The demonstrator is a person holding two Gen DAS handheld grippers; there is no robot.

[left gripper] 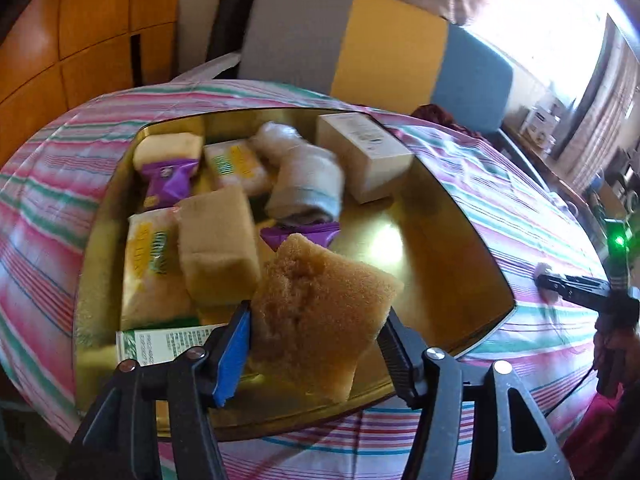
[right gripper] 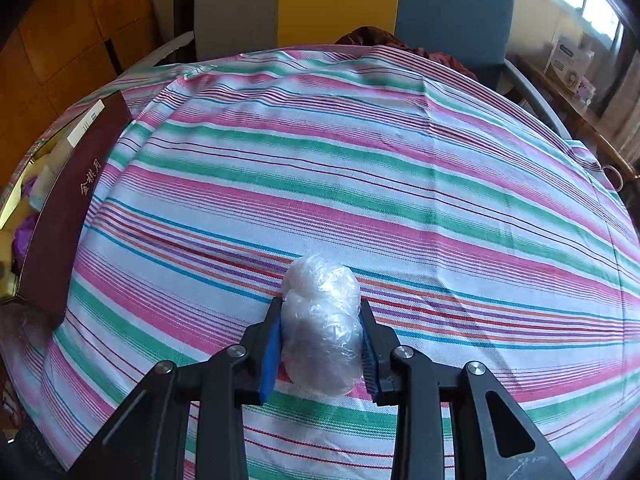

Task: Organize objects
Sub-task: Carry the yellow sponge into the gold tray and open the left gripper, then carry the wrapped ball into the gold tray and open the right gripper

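Now the left gripper [left gripper: 316, 344] holds a brown sponge [left gripper: 320, 308] clamped between its fingers above the gold box [left gripper: 448, 248], while the right gripper [right gripper: 322, 344] pinches a crumpled plastic bag [right gripper: 322, 320] resting on the striped cloth [right gripper: 360, 184].

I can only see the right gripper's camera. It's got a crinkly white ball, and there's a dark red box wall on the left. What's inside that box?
Observer: The gold-lined box holds a tan sponge, purple snack packets, yellow-green tissue packs and a cream carton.
Operator: What's the other hand doing?
Observer: The left gripper is shut on a brown sponge, holding it above the box's near edge.
Operator: Is there room for it?
Observer: Yes, the box's right half is mostly bare gold floor.
Operator: Can you see my ball from there?
Observer: Just its white tip at the right gripper, on the striped cloth.
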